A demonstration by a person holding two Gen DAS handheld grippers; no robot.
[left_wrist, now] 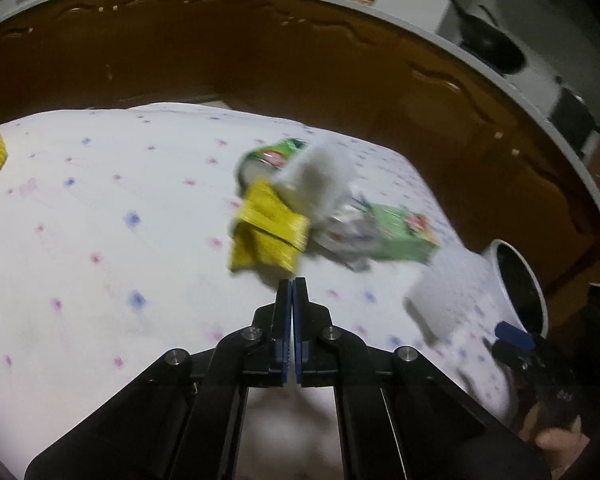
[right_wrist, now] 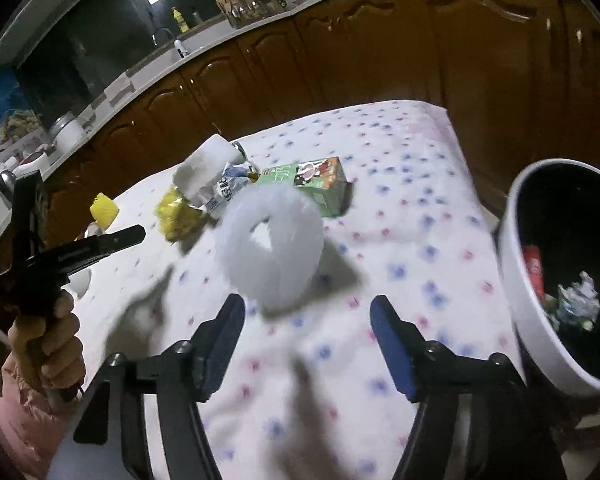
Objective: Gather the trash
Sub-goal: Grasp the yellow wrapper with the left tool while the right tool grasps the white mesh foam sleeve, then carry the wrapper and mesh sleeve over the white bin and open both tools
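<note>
A trash pile lies on the flowered cloth: a yellow wrapper, a green can, a white cup, a crumpled silver wrapper and a green carton. My left gripper is shut with nothing in it, just short of the yellow wrapper. My right gripper is open. A blurred white plastic cup is just ahead of its jaws, clear of both pads. The white bin stands at the right with a red item and crumpled wrappers inside.
Brown cabinets under a white counter run behind the table. A yellow ribbed object sits at the table's left. A hand in a pink sleeve holds the left gripper. The bin is off the table's right edge.
</note>
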